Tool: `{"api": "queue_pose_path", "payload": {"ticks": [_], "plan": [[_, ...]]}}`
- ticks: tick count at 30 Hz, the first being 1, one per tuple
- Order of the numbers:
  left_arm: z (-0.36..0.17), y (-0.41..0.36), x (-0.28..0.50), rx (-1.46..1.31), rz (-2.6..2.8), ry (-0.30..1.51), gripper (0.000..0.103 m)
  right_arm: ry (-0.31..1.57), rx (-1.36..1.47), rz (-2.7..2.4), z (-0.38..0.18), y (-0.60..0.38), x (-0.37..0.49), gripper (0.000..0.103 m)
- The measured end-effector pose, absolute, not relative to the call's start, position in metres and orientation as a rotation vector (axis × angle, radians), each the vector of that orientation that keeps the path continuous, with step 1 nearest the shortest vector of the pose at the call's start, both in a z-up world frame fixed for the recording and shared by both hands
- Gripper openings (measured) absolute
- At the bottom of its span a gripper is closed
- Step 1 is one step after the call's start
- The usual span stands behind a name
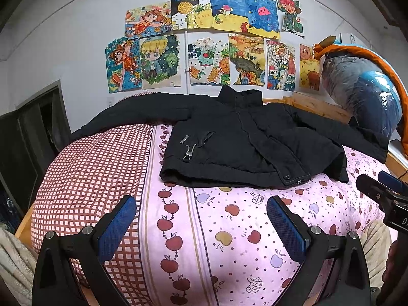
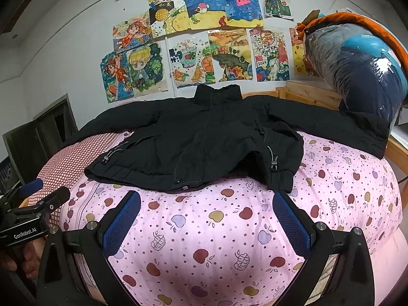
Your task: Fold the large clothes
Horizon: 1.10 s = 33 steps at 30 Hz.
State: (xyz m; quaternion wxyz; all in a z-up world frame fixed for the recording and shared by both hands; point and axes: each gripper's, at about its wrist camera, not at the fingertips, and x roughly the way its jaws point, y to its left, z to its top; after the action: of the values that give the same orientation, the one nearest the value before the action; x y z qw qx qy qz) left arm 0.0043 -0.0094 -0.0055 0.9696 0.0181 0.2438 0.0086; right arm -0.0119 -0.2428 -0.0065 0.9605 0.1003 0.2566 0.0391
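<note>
pink bedspread (image 1: 229,229) under both wide-open, empty grippers; jacket (image 1: 242,142) untouched.

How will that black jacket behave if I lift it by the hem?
The black jacket looks padded and soft, so it will probably sag and drape. Its spread sleeves would likely trail behind. It seems bulky, so one open right gripper may only pinch one layer.

We can read "GenRobot.AI" in white on the left gripper (image 2: 38,199), small pale lettering, apparently "SINCE 1999", on the black jacket (image 1: 229,140), and "2024" on one wall drawing (image 1: 280,63).
</note>
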Motion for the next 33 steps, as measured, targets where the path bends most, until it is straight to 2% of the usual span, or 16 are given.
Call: {"api": "queue_pose_path", "payload": {"ticks": [33], "plan": [[-0.005, -0.024, 0.015, 0.048, -0.01, 0.537, 0.103, 0.54, 0.251, 0.081, -0.017, -0.254, -0.007, 0.102]]}}
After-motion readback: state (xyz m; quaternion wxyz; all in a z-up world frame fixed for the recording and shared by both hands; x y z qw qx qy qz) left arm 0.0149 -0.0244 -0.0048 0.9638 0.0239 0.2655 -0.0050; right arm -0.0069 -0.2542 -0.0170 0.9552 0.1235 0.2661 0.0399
